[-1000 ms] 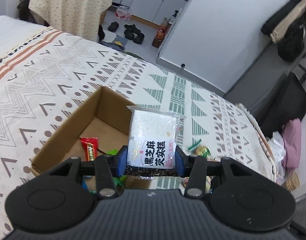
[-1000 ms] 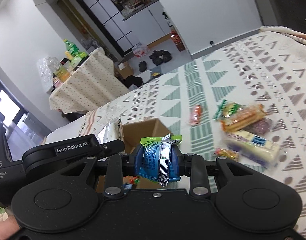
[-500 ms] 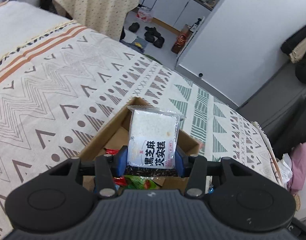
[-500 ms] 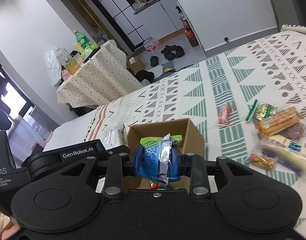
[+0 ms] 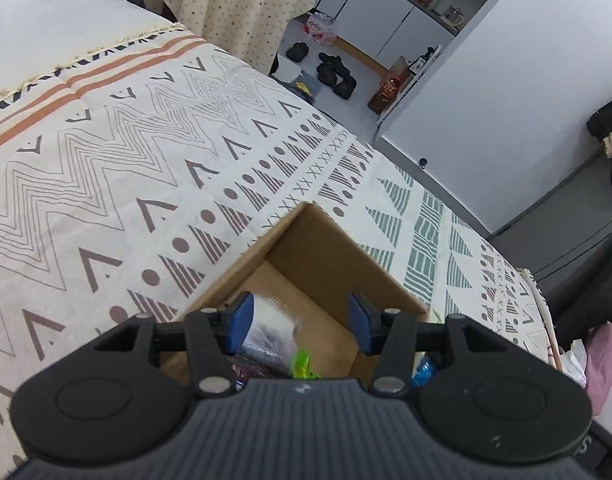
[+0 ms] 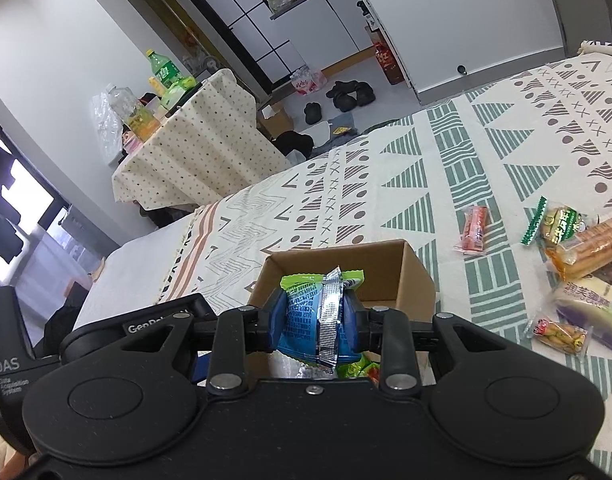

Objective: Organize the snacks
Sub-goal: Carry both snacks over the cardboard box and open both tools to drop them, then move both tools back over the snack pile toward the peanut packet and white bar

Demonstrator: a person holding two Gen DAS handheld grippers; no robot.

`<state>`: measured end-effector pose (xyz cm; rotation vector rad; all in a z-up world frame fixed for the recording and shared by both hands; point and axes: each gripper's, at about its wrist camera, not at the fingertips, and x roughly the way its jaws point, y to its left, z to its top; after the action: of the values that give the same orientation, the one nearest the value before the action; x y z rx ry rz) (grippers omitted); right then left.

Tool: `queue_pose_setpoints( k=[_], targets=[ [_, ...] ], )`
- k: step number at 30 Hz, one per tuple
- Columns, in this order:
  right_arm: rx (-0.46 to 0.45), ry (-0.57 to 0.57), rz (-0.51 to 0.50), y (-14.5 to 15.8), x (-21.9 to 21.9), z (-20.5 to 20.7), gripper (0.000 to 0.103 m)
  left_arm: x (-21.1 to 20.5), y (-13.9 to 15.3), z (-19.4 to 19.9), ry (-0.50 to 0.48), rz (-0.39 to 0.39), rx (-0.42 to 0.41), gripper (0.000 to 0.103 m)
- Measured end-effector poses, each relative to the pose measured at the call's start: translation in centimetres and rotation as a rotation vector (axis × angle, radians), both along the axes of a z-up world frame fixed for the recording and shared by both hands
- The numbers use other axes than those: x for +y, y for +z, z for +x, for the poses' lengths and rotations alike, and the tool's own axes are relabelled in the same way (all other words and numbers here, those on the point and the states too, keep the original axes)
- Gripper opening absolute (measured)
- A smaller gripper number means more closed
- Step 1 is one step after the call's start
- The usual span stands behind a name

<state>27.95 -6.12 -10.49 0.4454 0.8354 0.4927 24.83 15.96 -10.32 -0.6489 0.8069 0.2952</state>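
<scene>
Left gripper (image 5: 302,322), jaws opening and empty, hangs above the open brown cardboard box (image 5: 326,256). Right gripper (image 6: 316,322) clamps a blue-and-green foil snack packet (image 6: 318,316) over the box's near rim; patterned bedspread (image 6: 446,168) lies open beyond.

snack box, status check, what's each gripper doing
Left gripper opening over cardboard box, white snack pack dropping in. Right gripper shut on blue-green packet above box. Nothing in the way.

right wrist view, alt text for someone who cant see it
The right gripper clamps a blue-and-green snack packet above an open cardboard box on a patterned bedspread. More wrapped snacks lie loose to the right.
</scene>
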Motion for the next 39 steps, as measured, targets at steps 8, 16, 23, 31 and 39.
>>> queue_pose_setpoints(
  k=[8,16,23,31,39],
  targets=[
    [0.024,-0.046,0.005,-0.2,-1.6,0.6,0.034,-0.9,-0.4,0.4,-0.024,0.003,0.035,0.059],
    [0.037,-0.101,-0.035,-0.8,-5.7,-1.2,0.037,-2.9,0.0,0.3,-0.059,0.029,0.034,0.077],
    [0.05,-0.165,-0.083,-1.5,-10.3,-3.0,0.048,-5.8,0.9,-0.1,-0.111,0.063,-0.001,0.086],
    [0.036,-0.212,-0.1,-1.4,-13.9,-4.5,0.064,-9.6,2.1,-0.7,-0.202,0.094,-0.054,0.092],
    [0.036,-0.237,-0.102,-1.6,-17.1,-5.2,0.064,-12.9,1.6,-0.6,-0.266,0.102,-0.056,0.093]
  ],
)
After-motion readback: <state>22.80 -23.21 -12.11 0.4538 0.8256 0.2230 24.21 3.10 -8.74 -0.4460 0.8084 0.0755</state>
